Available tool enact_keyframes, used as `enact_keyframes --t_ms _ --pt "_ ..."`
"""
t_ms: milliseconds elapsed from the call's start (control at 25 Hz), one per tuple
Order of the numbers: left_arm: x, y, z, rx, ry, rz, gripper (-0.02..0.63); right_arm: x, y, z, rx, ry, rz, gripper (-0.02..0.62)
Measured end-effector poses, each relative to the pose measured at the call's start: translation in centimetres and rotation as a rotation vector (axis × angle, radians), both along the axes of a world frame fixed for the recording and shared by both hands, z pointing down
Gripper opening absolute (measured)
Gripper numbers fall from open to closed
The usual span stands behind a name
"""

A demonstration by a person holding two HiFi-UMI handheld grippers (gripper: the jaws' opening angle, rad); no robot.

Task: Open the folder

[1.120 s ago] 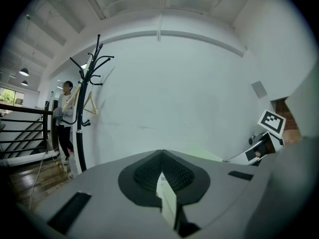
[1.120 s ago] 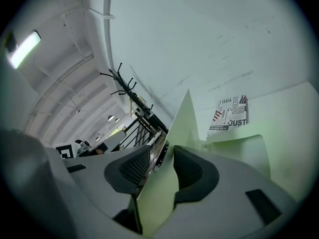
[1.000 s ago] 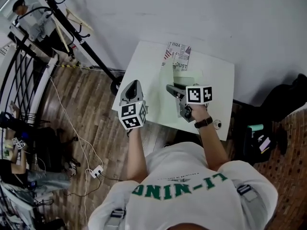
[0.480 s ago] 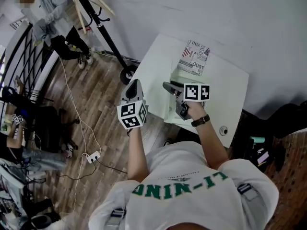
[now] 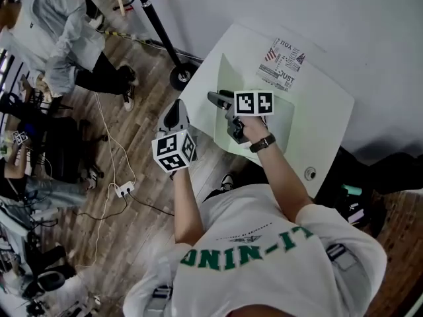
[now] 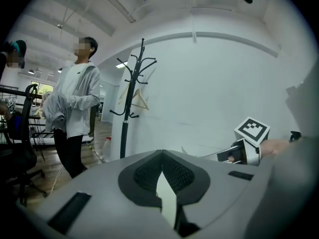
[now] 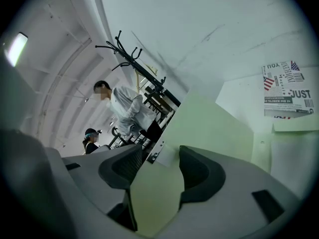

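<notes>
The pale green paper folder (image 5: 232, 78) lies on the white desk (image 5: 324, 104) near its front-left edge, with its cover lifted into a steep slope rather than lying flat. The folder looks part-way open.

The right tongs (image 7: 159, 158) reach in at the cover's edge. Their jaws are spreading, and the green sheet stands in the gap between them without the pads pressing on it. My reading is that the cover is being let go so it can fall back by its own weight.

The left tongs (image 6: 161, 153) hang just off the desk's edge over the wooden floor, tips pressed together on nothing. They seem to be kept clear so the cover has room to swing.

Behind the folder, toward the wall, a white printed sheet (image 5: 285, 63) lies flat on the desk. It carries a stars-and-stripes motif and bold words, of which "JUST" and "YOU" can be read; the smaller print is too fine.

The person's white T-shirt (image 5: 264, 256) bears green capitals that read "LI-NING", seen inverted from above.
</notes>
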State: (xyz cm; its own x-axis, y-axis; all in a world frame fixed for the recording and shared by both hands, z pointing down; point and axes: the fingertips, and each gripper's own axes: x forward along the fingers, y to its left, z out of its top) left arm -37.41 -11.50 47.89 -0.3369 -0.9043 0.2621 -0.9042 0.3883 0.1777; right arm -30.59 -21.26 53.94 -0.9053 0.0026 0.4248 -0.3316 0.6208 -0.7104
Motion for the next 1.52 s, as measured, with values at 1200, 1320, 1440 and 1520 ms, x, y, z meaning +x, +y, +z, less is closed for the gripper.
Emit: enact_keyframes --t_ms 1200,1320,1440,1520 --pt "-4.3 6.8 9.1 -0.122 0.104 -0.191 0.014 -12.5 1.0 22.2 0.383 0.460 -0.267 0.136" --pt "-3.8 7.1 9.6 -0.130 0.110 -0.193 0.014 -12.4 1.4 22.3 0.468 0.468 -0.318 0.130" --pt "-3.4 7.2 9.5 -0.132 0.106 -0.195 0.014 -12.3 1.5 21.7 0.483 0.455 -0.344 0.133" --pt "-3.2 7.2 9.2 -0.132 0.099 -0.196 0.014 -12.3 1.3 20.5 0.467 0.433 -0.342 0.143"
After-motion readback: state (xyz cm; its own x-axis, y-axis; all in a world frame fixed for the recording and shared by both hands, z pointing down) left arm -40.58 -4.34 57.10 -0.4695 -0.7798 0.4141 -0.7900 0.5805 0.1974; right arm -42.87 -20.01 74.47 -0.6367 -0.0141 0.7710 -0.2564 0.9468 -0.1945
